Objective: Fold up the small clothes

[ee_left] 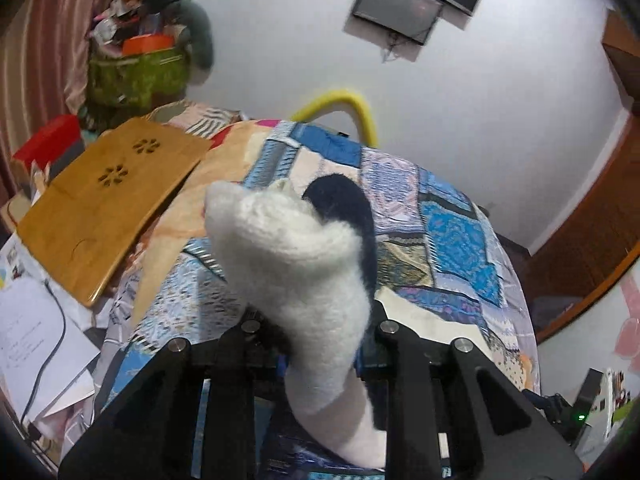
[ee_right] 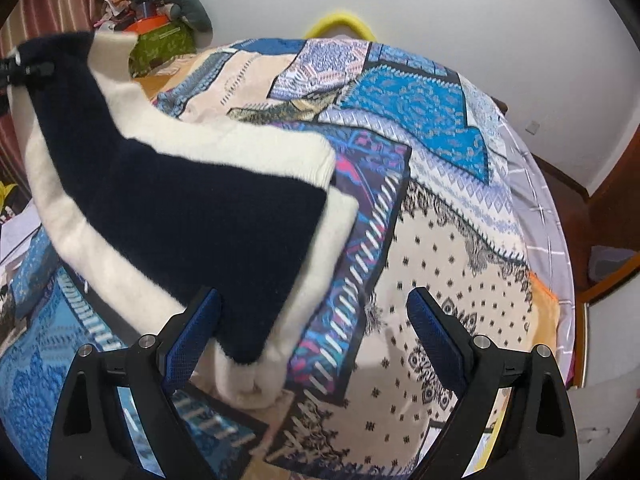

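A small knitted garment, white with a navy panel, hangs partly lifted over the patchwork bedspread. My left gripper is shut on a bunched white fold of it, with the cloth rising in front of the camera. In the right wrist view the left gripper shows at the upper left, holding the garment's top edge up. The garment's lower corner rests on the bed near my right gripper's left finger. My right gripper stands wide open just above the bedspread, with nothing pressed between its blue pads.
A wooden lap tray lies at the bed's left side, with papers and a cable beside it. A green bag piled with clutter and a yellow tube stand by the far wall. The bed's right edge drops to a wooden floor.
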Demonstrator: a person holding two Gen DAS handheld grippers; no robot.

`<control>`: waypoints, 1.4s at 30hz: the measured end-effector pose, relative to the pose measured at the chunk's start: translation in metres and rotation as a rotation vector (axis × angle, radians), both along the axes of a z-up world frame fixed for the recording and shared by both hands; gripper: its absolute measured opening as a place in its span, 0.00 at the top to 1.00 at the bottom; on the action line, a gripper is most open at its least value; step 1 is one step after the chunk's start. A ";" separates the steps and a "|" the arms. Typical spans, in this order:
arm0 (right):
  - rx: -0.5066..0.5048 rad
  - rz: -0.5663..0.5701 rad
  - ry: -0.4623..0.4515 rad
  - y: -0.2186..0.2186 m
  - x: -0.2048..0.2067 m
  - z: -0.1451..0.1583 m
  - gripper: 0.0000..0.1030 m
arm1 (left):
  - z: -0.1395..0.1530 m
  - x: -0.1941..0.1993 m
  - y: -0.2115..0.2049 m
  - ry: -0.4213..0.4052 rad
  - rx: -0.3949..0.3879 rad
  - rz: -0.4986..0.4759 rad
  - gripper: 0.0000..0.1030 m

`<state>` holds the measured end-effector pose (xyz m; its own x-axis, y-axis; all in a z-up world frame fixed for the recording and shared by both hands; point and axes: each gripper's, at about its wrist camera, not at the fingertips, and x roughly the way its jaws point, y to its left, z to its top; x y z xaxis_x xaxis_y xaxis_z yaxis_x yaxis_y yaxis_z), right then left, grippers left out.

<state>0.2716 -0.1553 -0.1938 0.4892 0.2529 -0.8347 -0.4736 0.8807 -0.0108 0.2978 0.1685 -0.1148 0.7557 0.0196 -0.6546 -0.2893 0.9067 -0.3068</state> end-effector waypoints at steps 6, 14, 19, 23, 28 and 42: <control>0.064 -0.018 0.063 -0.011 -0.004 -0.013 0.10 | 0.012 0.016 -0.063 -0.024 0.048 -0.104 0.78; 0.142 -0.036 0.106 -0.016 -0.005 -0.020 0.10 | 0.001 0.043 -0.162 0.008 0.050 -0.312 0.79; 0.164 -0.032 0.115 -0.018 -0.004 -0.021 0.10 | -0.009 0.046 -0.205 0.045 0.088 -0.403 0.79; 0.183 -0.027 0.114 -0.022 -0.003 -0.021 0.10 | -0.023 0.042 -0.221 0.089 0.143 -0.459 0.79; 0.194 -0.030 0.112 -0.025 0.000 -0.020 0.10 | -0.039 0.033 -0.226 0.162 0.160 -0.521 0.77; 0.191 -0.077 0.057 -0.044 -0.016 0.007 0.10 | -0.036 -0.010 -0.237 0.175 0.217 -0.610 0.42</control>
